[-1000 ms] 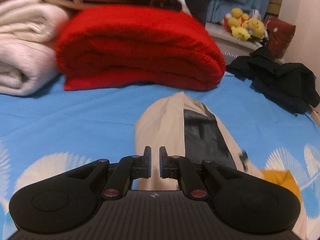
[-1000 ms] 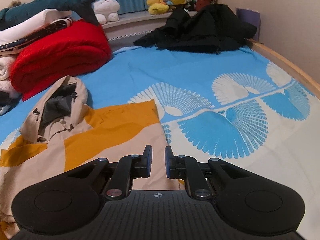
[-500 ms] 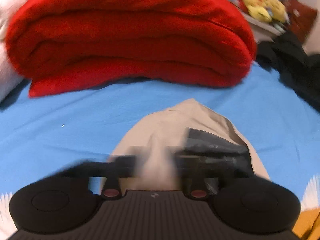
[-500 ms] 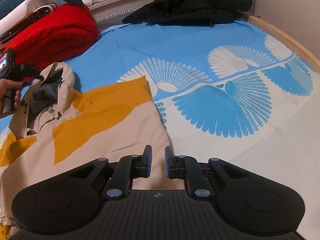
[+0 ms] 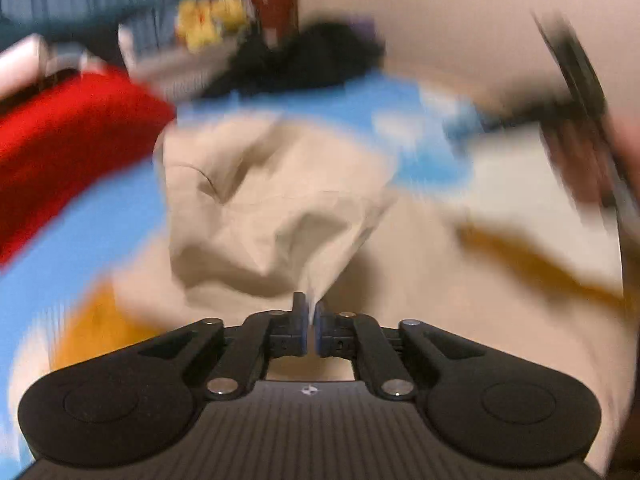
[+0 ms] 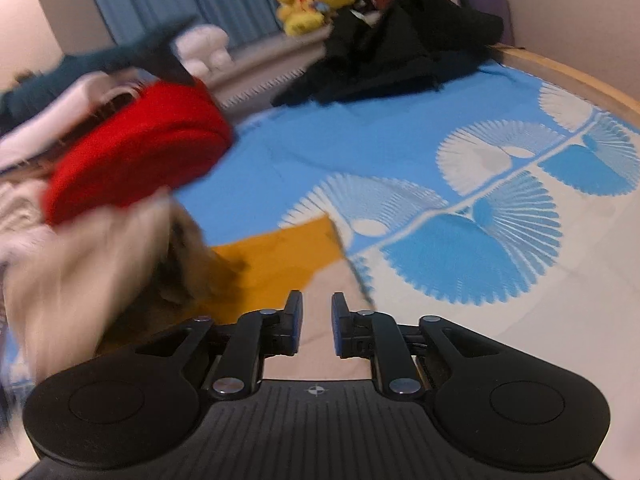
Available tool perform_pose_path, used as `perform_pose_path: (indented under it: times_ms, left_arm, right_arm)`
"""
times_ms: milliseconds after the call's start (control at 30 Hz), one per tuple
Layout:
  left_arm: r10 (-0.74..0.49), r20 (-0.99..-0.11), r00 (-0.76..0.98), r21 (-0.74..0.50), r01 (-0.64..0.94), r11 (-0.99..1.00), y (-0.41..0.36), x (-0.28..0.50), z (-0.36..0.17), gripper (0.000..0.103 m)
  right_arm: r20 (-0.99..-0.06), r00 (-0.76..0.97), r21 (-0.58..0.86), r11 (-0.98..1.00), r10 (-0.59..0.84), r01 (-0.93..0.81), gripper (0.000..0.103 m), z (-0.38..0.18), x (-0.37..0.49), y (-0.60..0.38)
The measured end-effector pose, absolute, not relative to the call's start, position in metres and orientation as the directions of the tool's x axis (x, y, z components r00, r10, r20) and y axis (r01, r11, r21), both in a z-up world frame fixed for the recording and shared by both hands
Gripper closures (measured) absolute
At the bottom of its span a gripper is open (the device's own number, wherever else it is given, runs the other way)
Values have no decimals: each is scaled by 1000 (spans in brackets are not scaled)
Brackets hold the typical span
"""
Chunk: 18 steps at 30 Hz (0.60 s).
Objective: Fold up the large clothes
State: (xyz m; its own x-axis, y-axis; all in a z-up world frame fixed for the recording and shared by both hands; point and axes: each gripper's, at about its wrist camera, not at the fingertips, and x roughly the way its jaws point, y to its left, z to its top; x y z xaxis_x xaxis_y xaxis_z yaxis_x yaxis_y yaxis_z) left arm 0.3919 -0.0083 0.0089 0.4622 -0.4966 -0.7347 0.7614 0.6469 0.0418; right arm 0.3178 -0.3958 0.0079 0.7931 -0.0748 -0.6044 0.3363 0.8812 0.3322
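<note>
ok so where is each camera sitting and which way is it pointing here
Left wrist: sits on the left gripper, looking along its fingers, shut on the beige jacket; bed beyond.
Right wrist: sits on the right gripper, its fingers apart, looking across the blue sheet toward the black clothes.
Both show the red blanket, yellow toys and jacket.

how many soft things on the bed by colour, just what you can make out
red folded blanket: 1
black clothes pile: 1
beige and orange jacket, pinched by the left gripper: 1
white or cream folded bedding: at least 1, too blurred to split
total: at least 4
</note>
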Motion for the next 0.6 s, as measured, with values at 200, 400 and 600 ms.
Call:
perform_pose_path:
  times_ms: [200, 400, 600]
  left_arm:
    - [-430, -689, 584, -308, 301, 902, 74, 354, -1, 69]
    - [-401, -675, 620, -547, -54, 836, 104, 409, -29, 66]
    - [-461, -710, 532, -663, -284, 693, 113, 436, -90, 66]
  right_arm:
    - [-610, 785, 510, 812, 108, 285, 66, -8, 330, -390]
    - [-685, 685, 547, 796, 247, 260, 60, -43, 361, -352]
    - [-726, 636, 537, 794, 261, 286, 58, -63, 380, -325]
